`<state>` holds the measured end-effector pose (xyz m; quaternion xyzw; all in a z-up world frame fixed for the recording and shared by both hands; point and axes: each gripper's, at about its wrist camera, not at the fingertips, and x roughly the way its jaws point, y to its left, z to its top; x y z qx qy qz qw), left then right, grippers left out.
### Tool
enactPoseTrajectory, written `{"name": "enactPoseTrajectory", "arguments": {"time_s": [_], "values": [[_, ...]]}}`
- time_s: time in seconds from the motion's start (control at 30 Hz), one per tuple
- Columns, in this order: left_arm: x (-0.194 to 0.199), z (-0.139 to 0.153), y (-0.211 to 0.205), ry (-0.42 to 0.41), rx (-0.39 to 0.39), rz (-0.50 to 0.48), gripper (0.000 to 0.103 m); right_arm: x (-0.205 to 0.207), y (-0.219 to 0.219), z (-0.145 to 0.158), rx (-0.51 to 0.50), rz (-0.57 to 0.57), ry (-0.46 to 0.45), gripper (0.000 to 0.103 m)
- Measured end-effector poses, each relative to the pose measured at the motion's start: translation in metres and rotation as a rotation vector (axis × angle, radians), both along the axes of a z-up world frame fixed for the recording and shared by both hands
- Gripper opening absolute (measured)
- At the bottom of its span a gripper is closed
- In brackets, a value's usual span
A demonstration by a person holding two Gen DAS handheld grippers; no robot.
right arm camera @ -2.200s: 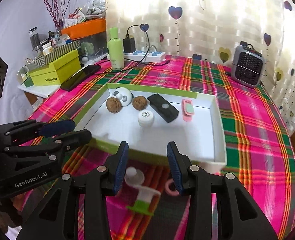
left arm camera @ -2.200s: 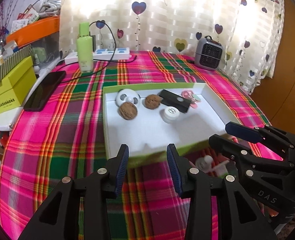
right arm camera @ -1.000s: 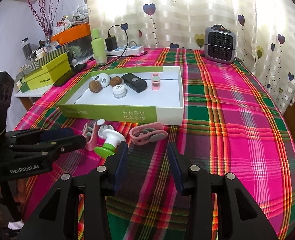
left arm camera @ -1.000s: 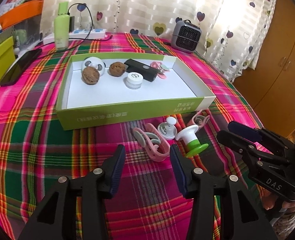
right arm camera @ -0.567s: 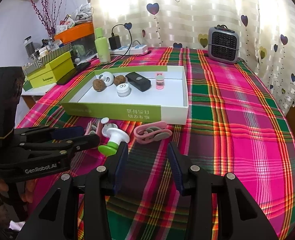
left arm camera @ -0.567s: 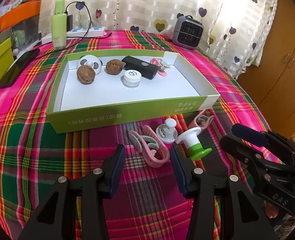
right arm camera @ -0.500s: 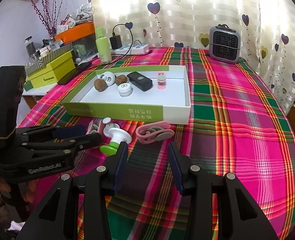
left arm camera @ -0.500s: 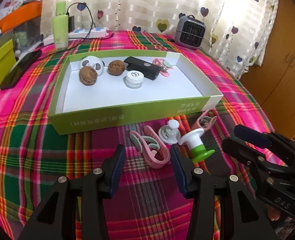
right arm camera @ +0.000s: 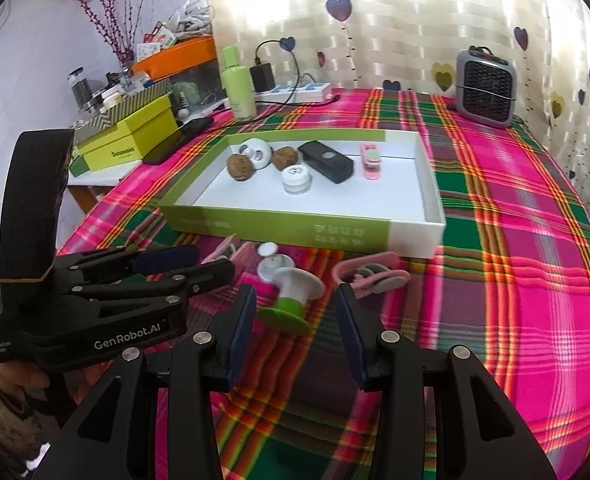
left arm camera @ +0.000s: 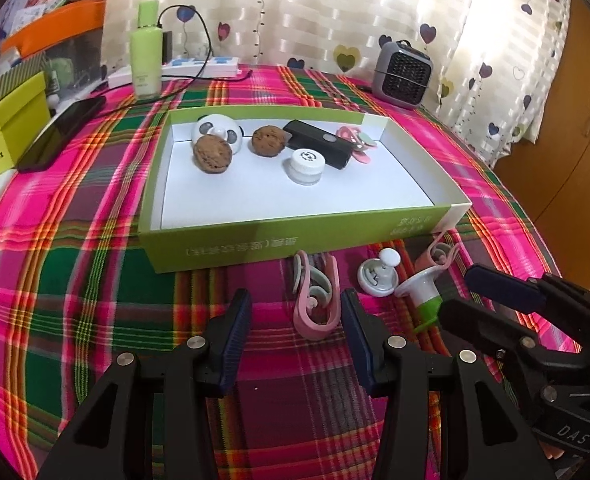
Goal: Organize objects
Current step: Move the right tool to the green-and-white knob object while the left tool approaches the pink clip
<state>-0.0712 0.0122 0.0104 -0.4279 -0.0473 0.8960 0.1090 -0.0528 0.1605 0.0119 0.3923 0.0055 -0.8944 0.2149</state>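
A green box [left arm camera: 223, 248] with a white inside holds two walnuts, a panda ball, a white jar [left arm camera: 305, 162], a black case and a pink clip. On the plaid cloth in front of it lie a pink clip [left arm camera: 315, 296], a white knob disc [left arm camera: 379, 276], a white-and-green stopper [left arm camera: 423, 296] and a second pink clip [left arm camera: 441, 252]. My left gripper [left arm camera: 295, 312] is open, and the near end of the pink clip sits by its right finger, untouched. My right gripper [right arm camera: 295, 300] is open around the stopper [right arm camera: 291, 308] without pressing it. A pink clip [right arm camera: 371, 276] lies to its right.
At the back stand a grey heater [left arm camera: 405, 68], a green bottle [left arm camera: 147, 60] and a power strip [left arm camera: 199, 68] with a cable. A phone [left arm camera: 61, 132] and a yellow-green box [left arm camera: 7, 136] sit at the left edge. A wooden cabinet [left arm camera: 575, 120] stands to the right.
Both grippers have backed away from the box to the loose items in front of it. The right gripper then shifted until the stopper lay between its fingers. Neither jaw opening changed.
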Motion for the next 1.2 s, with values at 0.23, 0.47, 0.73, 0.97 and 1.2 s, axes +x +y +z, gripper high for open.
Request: {"name": "enactPoseTrajectory", "arguments": {"time_s": [0.23, 0.47, 0.73, 0.97, 1.2], "values": [[-0.001, 0.0, -0.005, 0.004, 0.005, 0.003, 0.045, -0.007, -0.014, -0.009, 0.028, 0.011, -0.051, 0.042], [-0.001, -0.001, -0.005, 0.008, -0.002, -0.003, 0.045, -0.01, -0.017, -0.015, 0.073, -0.015, -0.049, 0.042], [-0.005, -0.001, -0.003, 0.012, -0.016, -0.011, 0.045, -0.017, -0.015, -0.022, 0.084, -0.045, -0.069, 0.042], [-0.006, -0.001, 0.0, 0.014, -0.029, -0.021, 0.045, -0.015, -0.012, -0.02, 0.078, -0.052, -0.069, 0.042], [-0.006, -0.001, 0.0, 0.015, -0.035, -0.015, 0.044, -0.015, -0.012, -0.02, 0.075, -0.055, -0.068, 0.041]]}}
